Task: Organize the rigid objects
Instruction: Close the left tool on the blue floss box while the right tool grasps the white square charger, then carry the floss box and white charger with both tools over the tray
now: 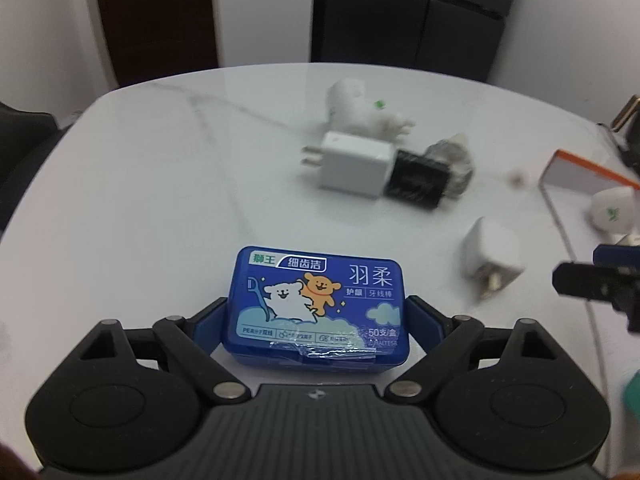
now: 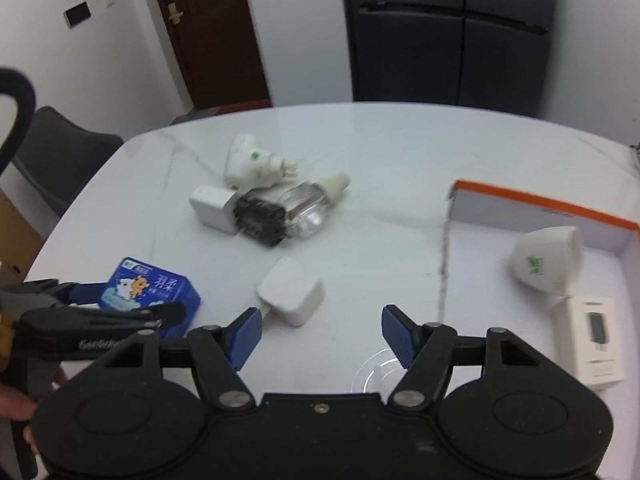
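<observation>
A blue dental-floss box (image 1: 316, 304) with cartoon animals sits between the blue pads of my left gripper (image 1: 316, 314), and both pads press on its short sides. The right wrist view shows the same box (image 2: 150, 294) low over the white table (image 2: 400, 168), held in the left gripper (image 2: 120, 308). My right gripper (image 2: 320, 330) is open with nothing between its fingers. It hovers just in front of a small white charger (image 2: 290, 296). To the right lies an orange-rimmed white box (image 2: 540, 202) holding a white plug-in device (image 2: 546, 266) and a small white carton (image 2: 596, 344).
A cluster lies mid-table: a white charger (image 2: 212, 208), a black adapter (image 2: 260, 218), a clear bottle (image 2: 308, 210) and a white plug-in device (image 2: 250, 162). A dark chair (image 2: 60, 152) stands at the table's left edge. A dark fridge (image 2: 448, 32) and a door are behind.
</observation>
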The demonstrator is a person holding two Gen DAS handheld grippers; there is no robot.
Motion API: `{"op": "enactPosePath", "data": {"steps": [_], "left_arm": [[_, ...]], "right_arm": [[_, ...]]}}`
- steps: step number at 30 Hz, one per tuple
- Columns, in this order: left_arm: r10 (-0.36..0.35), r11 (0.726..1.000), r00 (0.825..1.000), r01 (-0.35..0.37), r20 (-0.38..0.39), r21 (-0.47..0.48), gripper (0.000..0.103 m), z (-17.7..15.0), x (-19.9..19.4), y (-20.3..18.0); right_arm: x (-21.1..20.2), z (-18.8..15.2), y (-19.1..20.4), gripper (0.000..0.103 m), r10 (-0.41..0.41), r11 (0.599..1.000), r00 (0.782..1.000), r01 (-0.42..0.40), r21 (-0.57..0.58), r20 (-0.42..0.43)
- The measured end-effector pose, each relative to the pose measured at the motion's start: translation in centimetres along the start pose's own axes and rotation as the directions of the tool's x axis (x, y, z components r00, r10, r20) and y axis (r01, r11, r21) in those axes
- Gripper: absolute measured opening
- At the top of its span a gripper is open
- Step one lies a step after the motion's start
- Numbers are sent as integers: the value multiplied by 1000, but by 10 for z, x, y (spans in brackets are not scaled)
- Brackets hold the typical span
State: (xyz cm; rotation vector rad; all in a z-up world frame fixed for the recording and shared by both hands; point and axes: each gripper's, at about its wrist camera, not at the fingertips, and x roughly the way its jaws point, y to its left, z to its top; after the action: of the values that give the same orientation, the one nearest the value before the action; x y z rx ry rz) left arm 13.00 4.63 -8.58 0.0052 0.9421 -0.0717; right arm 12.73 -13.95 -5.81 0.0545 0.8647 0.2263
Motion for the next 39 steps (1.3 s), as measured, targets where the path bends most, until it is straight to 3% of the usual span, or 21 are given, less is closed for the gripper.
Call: {"op": "enactPosePath", "data": {"steps": [13,15,17,18,39], "left_arm": [[22,997,999,-20,24,-75,93,0,12,5],[24,997,999,-22,32,-75,93,1,9,7],[20,997,999,-17,47,-71,93,2,5,8],[21,997,998,-17,54,-72,93,2,2,9],[71,987,992,-55,106,-149,93,10,-75,0]], "right_arm": [[72,15,31,77,-85,990,995,91,107,-60],[76,15,33,63,-117,988,992,120,98,-39],[78,16,36,60,-146,987,989,147,70,-27],[78,17,36,51,-150,986,988,151,63,-22],[-17,16,47,51,-34,999,997,36,-25,68]]}}
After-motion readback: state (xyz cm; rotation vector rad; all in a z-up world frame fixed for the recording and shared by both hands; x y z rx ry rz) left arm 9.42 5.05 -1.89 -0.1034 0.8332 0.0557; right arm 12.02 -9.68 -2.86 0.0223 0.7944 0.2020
